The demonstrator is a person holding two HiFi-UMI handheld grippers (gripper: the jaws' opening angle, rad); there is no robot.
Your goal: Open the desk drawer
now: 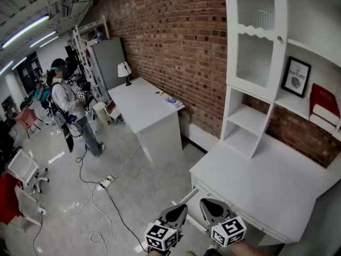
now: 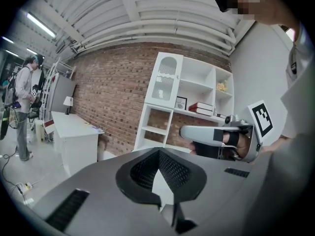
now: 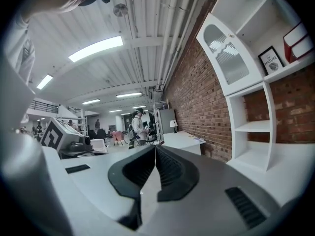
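The white desk point(image 1: 277, 180) with a shelf hutch point(image 1: 256, 63) stands at the right of the head view. Its front face point(image 1: 257, 229), where the drawer sits, runs under the near edge; the grippers partly hide it, and I cannot tell whether the drawer is out. My left gripper point(image 1: 183, 208) and right gripper point(image 1: 205, 202) are side by side in front of the desk's left corner, touching nothing. Both are shut and empty: the left gripper point(image 2: 158, 151) and the right gripper point(image 3: 155, 147) each have their tips together. Each one points roughly level across the room.
A second white desk point(image 1: 144, 105) with a small lamp point(image 1: 124, 71) stands along the brick wall. A person point(image 1: 66, 103) stands farther back on the left. Cables point(image 1: 101, 183) trail over the floor, and chairs point(image 1: 24, 169) stand at the left edge. A framed picture point(image 1: 297, 76) and red books point(image 1: 324, 105) sit in the hutch.
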